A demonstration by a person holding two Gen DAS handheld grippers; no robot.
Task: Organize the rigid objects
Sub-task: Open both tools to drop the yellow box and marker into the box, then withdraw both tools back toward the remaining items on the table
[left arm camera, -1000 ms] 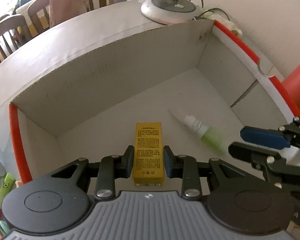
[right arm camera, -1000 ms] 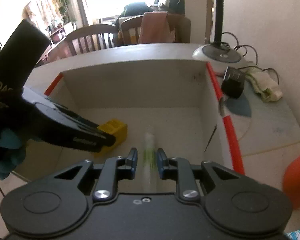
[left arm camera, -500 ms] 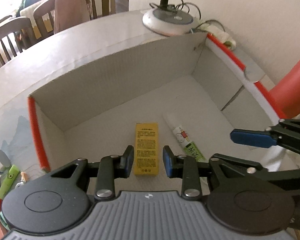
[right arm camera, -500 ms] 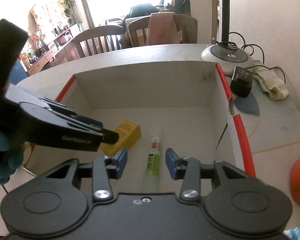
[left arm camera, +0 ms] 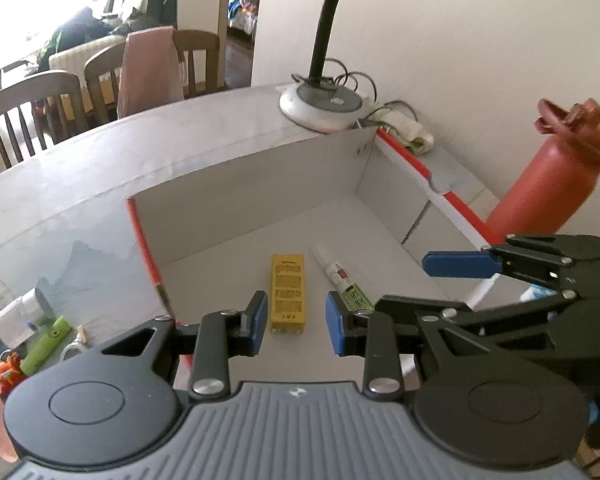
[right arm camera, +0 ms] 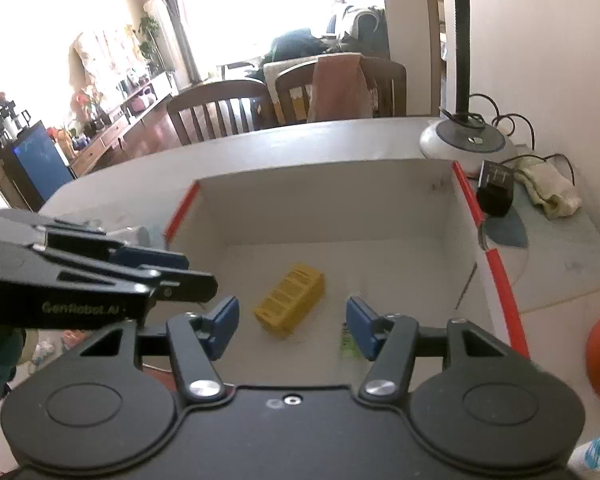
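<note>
A yellow box [left arm camera: 287, 293] and a white-and-green tube [left arm camera: 342, 280] lie side by side on the floor of a white cardboard box with red edges [left arm camera: 244, 196]. My left gripper [left arm camera: 296, 322] is open and empty, raised above the box's near edge. My right gripper [right arm camera: 292, 326] is open and empty too, above the near side. The yellow box [right arm camera: 290, 304] shows between its fingers; the tube [right arm camera: 348, 346] is mostly hidden behind the right finger. Each gripper appears in the other's view.
A desk lamp base [left arm camera: 322, 104] stands behind the box. A red bottle [left arm camera: 548, 184] stands to its right. A black adapter [right arm camera: 496, 192] and a cloth [right arm camera: 548, 192] lie at the right. Small items, a green one [left arm camera: 46, 344] among them, lie left of the box. Chairs stand beyond the table.
Both grippers opened, let go of the yellow box and the tube on the box floor, then pulled back and rose. The right gripper's jaws opened wider.
</note>
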